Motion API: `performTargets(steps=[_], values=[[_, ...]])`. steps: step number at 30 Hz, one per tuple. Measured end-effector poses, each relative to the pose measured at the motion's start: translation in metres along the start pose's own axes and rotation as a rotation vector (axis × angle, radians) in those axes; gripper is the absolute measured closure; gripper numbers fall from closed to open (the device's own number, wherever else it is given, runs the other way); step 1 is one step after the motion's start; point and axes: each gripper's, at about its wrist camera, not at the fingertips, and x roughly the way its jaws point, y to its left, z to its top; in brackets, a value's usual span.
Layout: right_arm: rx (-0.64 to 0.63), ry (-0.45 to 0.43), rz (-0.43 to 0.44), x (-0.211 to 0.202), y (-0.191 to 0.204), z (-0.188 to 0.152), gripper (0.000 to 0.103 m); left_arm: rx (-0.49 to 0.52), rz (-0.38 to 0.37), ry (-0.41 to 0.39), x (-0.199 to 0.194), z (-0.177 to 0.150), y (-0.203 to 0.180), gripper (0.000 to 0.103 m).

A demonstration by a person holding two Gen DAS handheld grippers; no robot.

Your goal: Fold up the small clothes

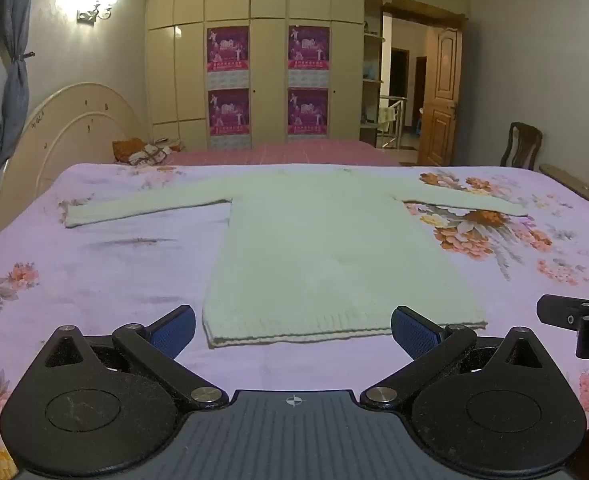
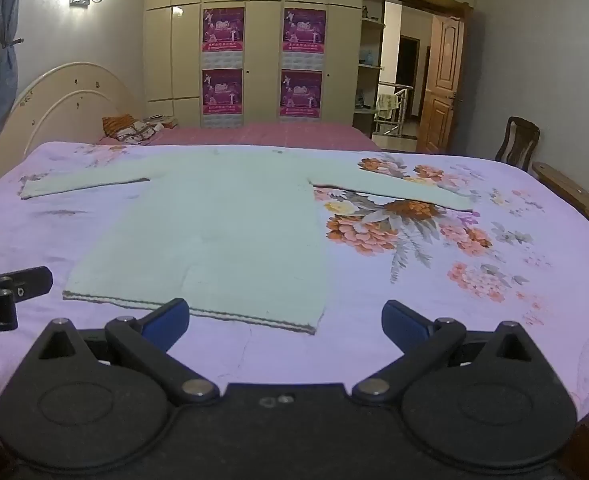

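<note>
While I am holding both grippers above the near edge of the bed, a pale green knitted sweater is lying flat on the lilac flowered bedsheet, spread out in front of me. Its body is running away from me, the ribbed hem is lying closest to the grippers, and the two sleeves are stretching out to the left and to the right near the far side of the sheet. The right sleeve is lying partly over a large print of orange and pink flowers.

I am keeping the left gripper released: its jaws are standing wide apart, and nothing is between the blue pads. It is hovering just before the hem, about in the middle of it, and I am not seeing any contact with the cloth. The right gripper is also released, with its jaws wide and empty. It is pointing at the right corner of the hem, which is lying between its two fingers in the right wrist view but is not being pressed by them.

Each gripper is appearing at the edge of the other camera's view, so they are staying side by side, near each other. Behind the sheet a second bed with a pink cover, a cream wardrobe with purple posters, and an open wooden door are showing.
</note>
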Motion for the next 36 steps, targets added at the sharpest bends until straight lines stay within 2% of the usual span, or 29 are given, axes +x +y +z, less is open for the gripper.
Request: performTargets(steps=[2, 33, 36], values=[[0.001, -0.007, -0.002, -0.001, 0.0, 0.0, 0.001, -0.027, -0.002, 0.002, 0.0, 0.0, 0.003, 0.0], [-0.002, -0.005, -0.009, -0.004, 0.005, 0.001, 0.001, -0.024, -0.018, 0.017, -0.001, 0.0, 0.007, 0.0], [-0.003, -0.008, -0.013, -0.007, 0.014, 0.003, 0.001, -0.024, -0.019, 0.018, -0.002, -0.001, 0.008, 0.0]])
